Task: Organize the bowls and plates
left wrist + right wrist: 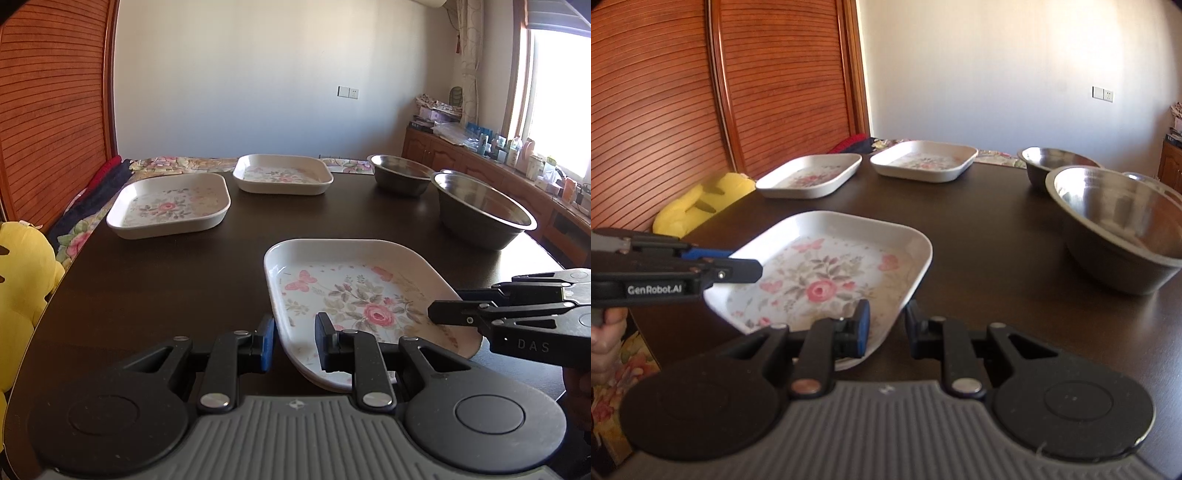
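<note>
A square white plate with a pink rose print is nearest on the dark table. My left gripper is shut on its near left rim. My right gripper is shut on its near right rim. Each gripper also shows from the side in the other's view: the right gripper and the left gripper. Two matching floral plates sit apart at the far left. Two steel bowls, a small one and a large one, stand at the right.
A yellow plush toy lies off the table's left edge below a slatted wooden door. A floral cloth runs behind the table. A wooden sideboard with bottles lines the window wall at the right.
</note>
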The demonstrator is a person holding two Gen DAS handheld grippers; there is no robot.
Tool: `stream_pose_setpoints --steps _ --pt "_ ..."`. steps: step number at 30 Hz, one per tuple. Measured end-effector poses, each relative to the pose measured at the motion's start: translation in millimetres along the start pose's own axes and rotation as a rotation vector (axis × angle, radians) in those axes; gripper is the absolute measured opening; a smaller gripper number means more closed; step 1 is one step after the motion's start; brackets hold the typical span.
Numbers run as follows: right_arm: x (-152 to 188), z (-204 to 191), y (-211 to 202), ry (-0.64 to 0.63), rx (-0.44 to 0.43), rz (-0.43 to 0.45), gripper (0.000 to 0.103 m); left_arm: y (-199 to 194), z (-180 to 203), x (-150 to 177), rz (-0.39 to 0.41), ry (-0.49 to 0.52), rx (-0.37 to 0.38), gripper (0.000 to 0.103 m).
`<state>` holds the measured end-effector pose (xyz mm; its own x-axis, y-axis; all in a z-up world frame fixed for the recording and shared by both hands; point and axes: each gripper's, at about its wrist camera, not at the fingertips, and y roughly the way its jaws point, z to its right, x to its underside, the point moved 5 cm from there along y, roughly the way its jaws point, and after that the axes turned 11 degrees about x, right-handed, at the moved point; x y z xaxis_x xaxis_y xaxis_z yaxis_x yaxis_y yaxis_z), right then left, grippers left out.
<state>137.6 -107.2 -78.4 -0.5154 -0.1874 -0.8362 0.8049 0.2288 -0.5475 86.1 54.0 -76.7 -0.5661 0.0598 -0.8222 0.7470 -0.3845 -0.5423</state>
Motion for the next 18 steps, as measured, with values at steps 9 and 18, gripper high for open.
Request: stream_pose_setpoints --steps 9,18 --pt "3.6 -2.5 -1.0 -0.007 0.001 0.003 0.023 4.9 -3.2 4.9 -0.011 -0.007 0.0 0.023" --pt "3.1 -1.3 -4.2 0.008 0.011 0.032 0.023 2.5 -8.1 4.8 0.007 -0.031 -0.016 0.039"
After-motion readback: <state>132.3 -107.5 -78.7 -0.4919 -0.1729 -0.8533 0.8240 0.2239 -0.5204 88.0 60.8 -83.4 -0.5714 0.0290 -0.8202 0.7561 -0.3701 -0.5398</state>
